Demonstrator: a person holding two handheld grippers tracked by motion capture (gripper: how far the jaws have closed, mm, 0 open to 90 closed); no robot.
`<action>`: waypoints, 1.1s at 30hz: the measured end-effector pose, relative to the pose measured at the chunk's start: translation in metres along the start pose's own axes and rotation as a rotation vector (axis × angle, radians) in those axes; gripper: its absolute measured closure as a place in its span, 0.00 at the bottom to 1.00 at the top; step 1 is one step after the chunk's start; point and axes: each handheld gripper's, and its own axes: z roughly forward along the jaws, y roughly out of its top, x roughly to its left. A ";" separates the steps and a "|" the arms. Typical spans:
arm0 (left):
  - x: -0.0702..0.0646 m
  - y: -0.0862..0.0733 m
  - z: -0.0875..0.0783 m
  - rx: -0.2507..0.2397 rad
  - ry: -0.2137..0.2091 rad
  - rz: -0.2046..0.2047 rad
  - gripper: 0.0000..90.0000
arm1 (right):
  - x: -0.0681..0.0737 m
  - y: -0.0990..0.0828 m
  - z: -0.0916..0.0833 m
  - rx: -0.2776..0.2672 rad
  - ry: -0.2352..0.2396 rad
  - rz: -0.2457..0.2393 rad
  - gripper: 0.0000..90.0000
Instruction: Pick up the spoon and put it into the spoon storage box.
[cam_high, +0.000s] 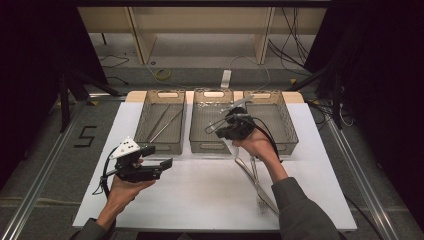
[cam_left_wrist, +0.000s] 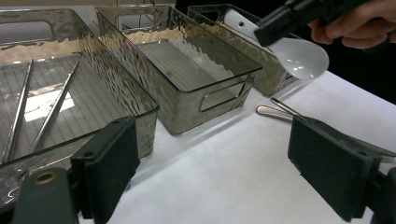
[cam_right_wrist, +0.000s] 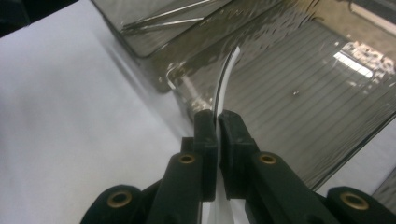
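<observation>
My table (cam_high: 310, 150) is covered in white, and three clear bins stand in a row along its far edge; I take the middle bin (cam_high: 212, 122) as my landmark. To its left is a bin holding two long thin metal sticks (cam_high: 161, 124), to its right the third bin (cam_high: 280, 120). My right tool (cam_high: 227, 125) is clamped tight on a white plastic spoon (cam_left_wrist: 299, 57), gripped edge-on between the pads, and hangs over the middle bin's right side. The spoon's long axis runs away from me, up and back toward the right bin, so I judge the drop to be close. My left tool (cam_high: 162, 156) waits with its jaws wide apart and nothing between them, in front of the left bin. More cutlery (cam_high: 255, 180) lies on the table in front of the middle bin, nearer my right hand. The room around is dark
</observation>
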 end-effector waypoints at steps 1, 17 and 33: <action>0.000 0.000 0.000 -0.003 0.000 -0.002 0.17 | -0.002 0.003 0.001 -0.005 -0.002 -0.002 0.97; 0.000 0.000 -0.001 -0.007 0.001 0.001 0.17 | -0.025 0.035 0.018 -0.028 -0.075 0.049 0.97; 0.000 0.000 -0.001 -0.010 -0.002 0.001 0.17 | -0.034 0.049 0.043 -0.003 -0.121 0.080 0.96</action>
